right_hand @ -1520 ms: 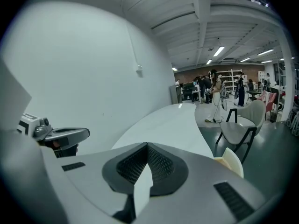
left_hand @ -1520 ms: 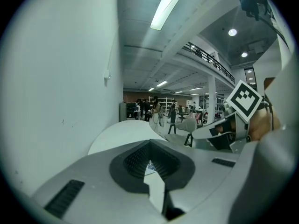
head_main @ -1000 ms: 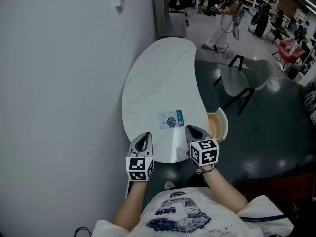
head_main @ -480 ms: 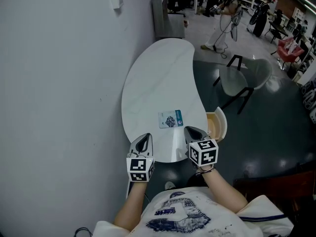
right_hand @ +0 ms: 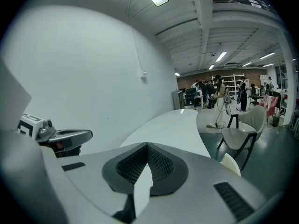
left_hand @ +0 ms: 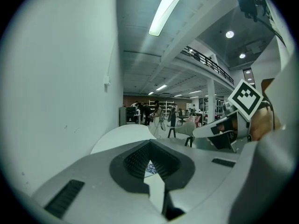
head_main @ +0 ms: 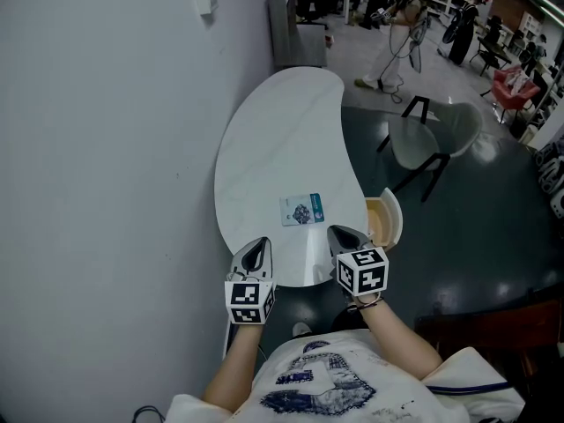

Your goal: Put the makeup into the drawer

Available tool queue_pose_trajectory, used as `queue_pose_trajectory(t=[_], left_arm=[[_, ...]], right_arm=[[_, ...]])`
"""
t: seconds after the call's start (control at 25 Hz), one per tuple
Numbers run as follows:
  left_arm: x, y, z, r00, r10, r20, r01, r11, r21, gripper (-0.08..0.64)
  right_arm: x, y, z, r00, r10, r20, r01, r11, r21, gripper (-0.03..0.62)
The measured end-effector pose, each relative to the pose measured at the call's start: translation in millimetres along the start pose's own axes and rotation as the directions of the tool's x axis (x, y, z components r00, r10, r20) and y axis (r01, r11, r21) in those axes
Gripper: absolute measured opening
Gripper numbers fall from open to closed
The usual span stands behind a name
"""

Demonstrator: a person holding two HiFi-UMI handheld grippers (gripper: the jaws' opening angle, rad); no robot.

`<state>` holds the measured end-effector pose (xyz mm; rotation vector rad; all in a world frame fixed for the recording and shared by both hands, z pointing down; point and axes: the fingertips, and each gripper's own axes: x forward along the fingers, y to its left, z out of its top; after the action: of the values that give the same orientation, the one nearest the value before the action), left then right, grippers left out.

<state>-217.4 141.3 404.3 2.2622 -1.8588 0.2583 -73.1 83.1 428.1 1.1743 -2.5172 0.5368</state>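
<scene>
The makeup, a small flat blue-and-white packet [head_main: 301, 210], lies on the white curved table [head_main: 273, 139] near its front end. An open drawer [head_main: 385, 221] with a pale wooden inside sticks out from the table's right side, close to the packet. My left gripper [head_main: 258, 244] hovers shut at the table's front edge, left of the packet. My right gripper [head_main: 340, 231] is shut and empty, just in front of the packet and left of the drawer. In the left gripper view a sliver of the packet [left_hand: 150, 167] shows past the closed jaws.
A grey wall [head_main: 106, 148] runs along the table's left side. A white chair [head_main: 436, 144] stands on the dark floor to the right of the table. People move about far behind in the open hall [head_main: 388, 7].
</scene>
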Motion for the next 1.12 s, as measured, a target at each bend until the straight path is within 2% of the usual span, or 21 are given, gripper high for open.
queue_pose_trajectory(t=[0.48, 0.8, 1.12], left_arm=[[17, 6, -19, 0.999, 0.023, -0.038, -0.025, 0.999, -0.035, 0.034], [43, 19, -34, 0.989, 0.110, -0.095, -0.118, 0.990, -0.077, 0.034], [85, 30, -43, 0.966, 0.211, -0.150, -0.230, 0.966, -0.120, 0.034]], right_arm=[[15, -9, -6, 0.999, 0.022, -0.035, -0.022, 1.000, -0.021, 0.020], [59, -25, -5, 0.989, 0.108, -0.102, -0.112, 0.993, -0.036, 0.020], [114, -52, 14, 0.966, 0.202, -0.162, -0.216, 0.973, -0.079, 0.020]])
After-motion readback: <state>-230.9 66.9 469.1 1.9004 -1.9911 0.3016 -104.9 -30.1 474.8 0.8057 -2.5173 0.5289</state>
